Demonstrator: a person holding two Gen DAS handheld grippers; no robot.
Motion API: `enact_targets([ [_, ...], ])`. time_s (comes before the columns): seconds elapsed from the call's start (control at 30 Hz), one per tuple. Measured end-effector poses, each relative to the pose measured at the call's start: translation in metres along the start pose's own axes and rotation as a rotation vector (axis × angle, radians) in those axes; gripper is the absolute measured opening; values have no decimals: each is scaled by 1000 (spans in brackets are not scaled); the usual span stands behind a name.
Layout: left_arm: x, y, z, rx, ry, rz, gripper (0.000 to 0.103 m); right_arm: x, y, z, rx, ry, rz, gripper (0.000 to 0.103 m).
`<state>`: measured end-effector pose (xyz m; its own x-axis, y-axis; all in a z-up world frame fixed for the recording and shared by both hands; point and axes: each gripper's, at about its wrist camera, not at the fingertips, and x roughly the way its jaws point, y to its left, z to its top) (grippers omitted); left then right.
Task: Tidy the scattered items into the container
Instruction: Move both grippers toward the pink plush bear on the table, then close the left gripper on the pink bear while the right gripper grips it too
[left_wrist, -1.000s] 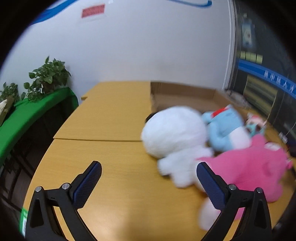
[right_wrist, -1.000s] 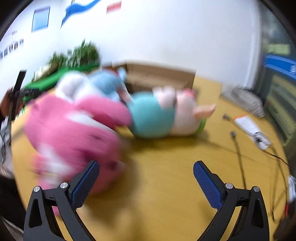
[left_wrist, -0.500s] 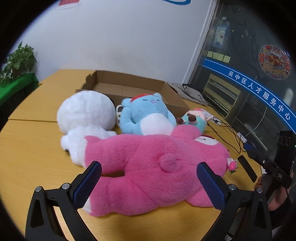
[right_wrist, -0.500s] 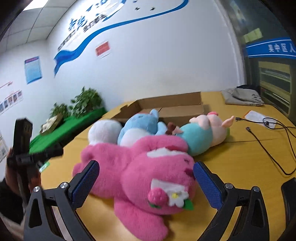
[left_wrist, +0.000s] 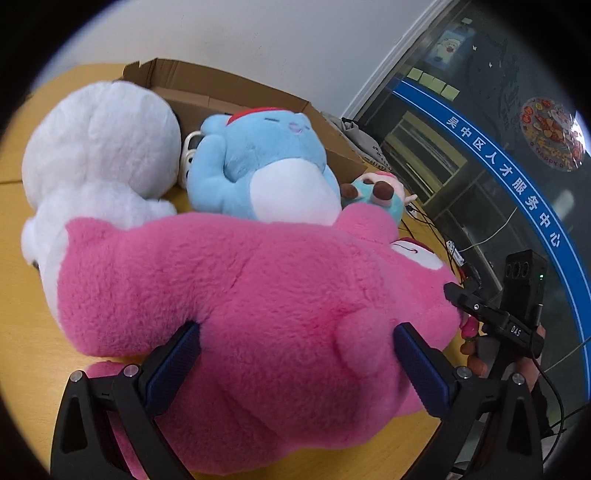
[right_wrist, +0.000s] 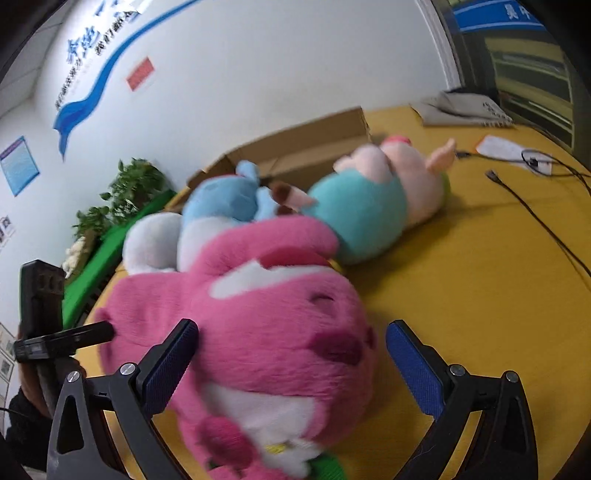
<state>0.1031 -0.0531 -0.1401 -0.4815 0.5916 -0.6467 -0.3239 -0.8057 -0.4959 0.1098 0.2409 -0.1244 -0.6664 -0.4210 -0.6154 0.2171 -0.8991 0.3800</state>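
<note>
A big pink plush bear (left_wrist: 258, 295) lies on the yellow table. My left gripper (left_wrist: 295, 363) is open with its jaws on either side of the bear's body. My right gripper (right_wrist: 291, 360) is open around the bear's head (right_wrist: 266, 332). Behind the bear lie a white plush (left_wrist: 99, 147), a blue plush (left_wrist: 266, 162) and a teal-and-pink plush pig (right_wrist: 376, 199). An open cardboard box (left_wrist: 221, 92) stands behind them, also showing in the right wrist view (right_wrist: 314, 144).
Black cables (right_wrist: 532, 214) and a white paper (right_wrist: 513, 155) lie on the table to the right. A grey folded cloth (right_wrist: 465, 110) lies at the back right. Green plants (right_wrist: 133, 188) stand at the left beyond the table.
Both grippers have moved in close to the pink bear, so that it now sits between the jaws of each. The jaws stay open.
</note>
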Motion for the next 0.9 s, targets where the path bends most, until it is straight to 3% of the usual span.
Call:
enact_targets([
  [0.23, -1, -4, -6, -3, -10, -9, 102, 24, -3, -1, 9, 27, 44, 103],
  [0.3, -3, -3, -7, -13, -11, -1, 88, 26, -5, -3, 26, 34, 51, 101],
  [0.4, -9, -4, -9, -25, -14, -3, 68, 21, -3, -5, 18, 31, 44, 89],
  [0.57, -26, -11, -13, -18, -40, 24, 49, 7, 22, -13, -44, 13, -28, 73],
  [0.73, -64, -44, -12, 54, -119, 33, 47, -27, 43, -13, -70, -42, -48, 70],
  [0.9, -103, -74, 14, 145, -229, 50, 47, -64, 64, 10, -88, -153, -12, 70],
])
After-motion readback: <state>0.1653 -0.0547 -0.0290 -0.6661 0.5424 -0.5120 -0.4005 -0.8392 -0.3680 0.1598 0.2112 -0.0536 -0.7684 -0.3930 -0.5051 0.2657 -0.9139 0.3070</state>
